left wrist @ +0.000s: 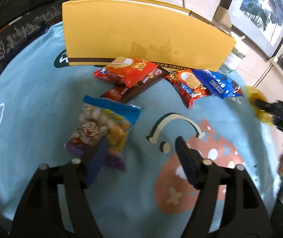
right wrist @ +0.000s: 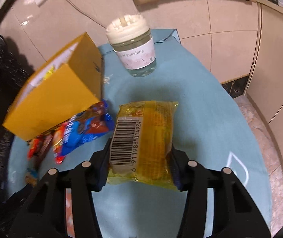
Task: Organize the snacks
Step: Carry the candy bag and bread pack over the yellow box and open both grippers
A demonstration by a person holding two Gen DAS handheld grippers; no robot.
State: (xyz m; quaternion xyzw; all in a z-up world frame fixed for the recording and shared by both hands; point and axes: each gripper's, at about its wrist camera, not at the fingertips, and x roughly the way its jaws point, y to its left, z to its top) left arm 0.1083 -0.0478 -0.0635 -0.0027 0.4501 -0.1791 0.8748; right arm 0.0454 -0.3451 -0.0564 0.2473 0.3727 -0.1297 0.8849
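Yellow packet pinched, popcorn bag let loose

The right gripper (right wrist: 140, 158) clamps the yellow snack packet (right wrist: 143, 138) between its jaws; the left gripper (left wrist: 139, 154) stands spread, the popcorn bag (left wrist: 103, 130) by its left finger.

Left gripper (left wrist: 139, 152) has its jaws spread wide over the light blue cloth (left wrist: 32, 138), left finger lying over the bottom of a popcorn-looking snack bag (left wrist: 103, 127), not pinching it. Further back, two red packets (left wrist: 129, 70) (left wrist: 188, 84), a brown bar (left wrist: 131, 91) and a blue cookie pack (left wrist: 216, 83) sit just in front of a yellow shoe box (left wrist: 141, 37). Right gripper (left wrist: 260, 107) pokes in from the edge with a yellow packet (left wrist: 253, 94) clamped.
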